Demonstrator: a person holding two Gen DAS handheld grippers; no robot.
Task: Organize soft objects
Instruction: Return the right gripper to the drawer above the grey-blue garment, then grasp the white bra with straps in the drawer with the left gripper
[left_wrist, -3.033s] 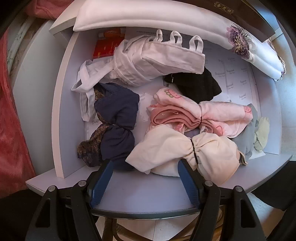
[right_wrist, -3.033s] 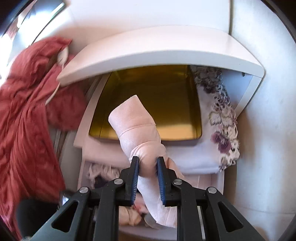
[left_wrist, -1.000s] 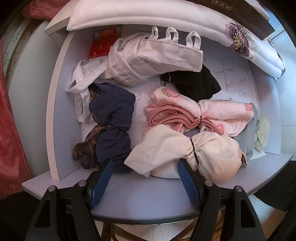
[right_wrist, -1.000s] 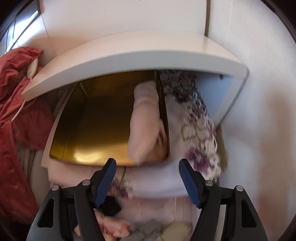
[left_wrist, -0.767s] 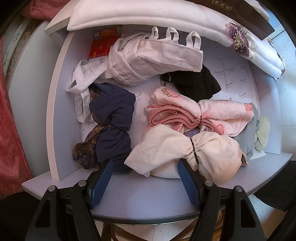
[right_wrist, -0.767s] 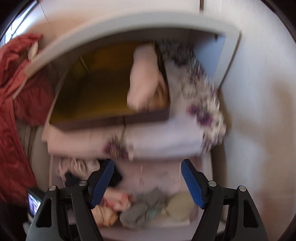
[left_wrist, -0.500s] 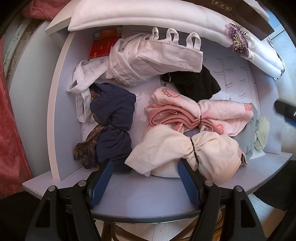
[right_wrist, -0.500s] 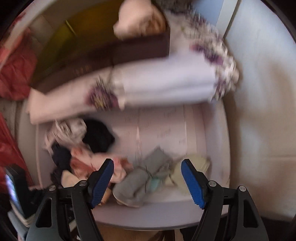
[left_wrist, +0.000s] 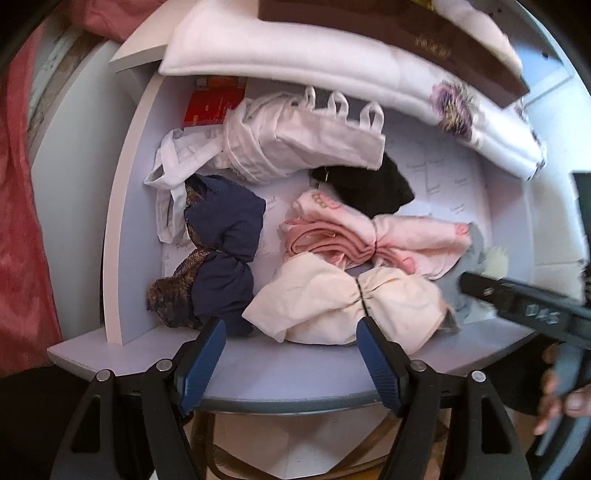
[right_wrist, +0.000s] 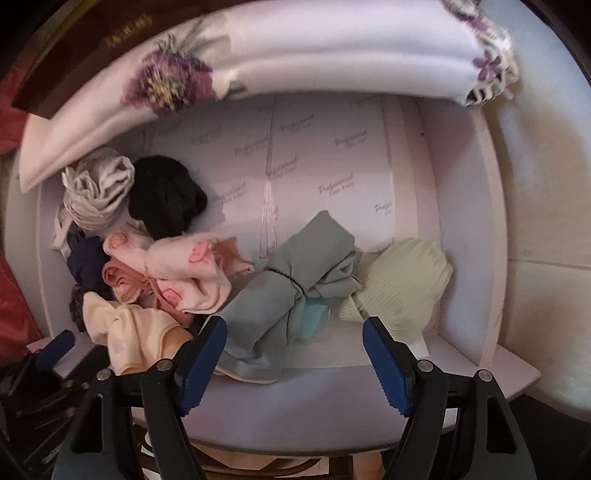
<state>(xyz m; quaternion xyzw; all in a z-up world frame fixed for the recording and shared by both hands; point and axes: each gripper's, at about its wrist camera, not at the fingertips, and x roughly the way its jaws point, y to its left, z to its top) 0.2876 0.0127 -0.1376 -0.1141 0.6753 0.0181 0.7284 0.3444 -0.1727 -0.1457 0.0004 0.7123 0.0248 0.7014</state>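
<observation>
An open white drawer (left_wrist: 129, 206) holds several tied cloth bundles. In the left wrist view I see a cream bundle (left_wrist: 340, 302), a pink one (left_wrist: 369, 236), a navy one (left_wrist: 225, 251), a black one (left_wrist: 365, 184) and a white one (left_wrist: 295, 147). My left gripper (left_wrist: 291, 354) is open and empty over the drawer's front edge, just before the cream bundle. My right gripper (right_wrist: 295, 350) is open and empty above a grey bundle (right_wrist: 291, 288), beside a pale green one (right_wrist: 399, 284). Its dark body reaches in from the right in the left wrist view (left_wrist: 517, 299).
A folded white floral cloth (left_wrist: 369, 62) (right_wrist: 295, 48) lies over the drawer's back, with a brown box (left_wrist: 406, 26) on it. Red fabric (left_wrist: 22, 221) hangs at the left. A red packet (left_wrist: 210, 107) lies in the drawer's back left corner. A white wall (right_wrist: 546, 184) stands at the right.
My right gripper let go of the pink roll in the gold-lined box, opened, and swung down over the drawer. It now shows in the left wrist view. My left gripper barely moved.
</observation>
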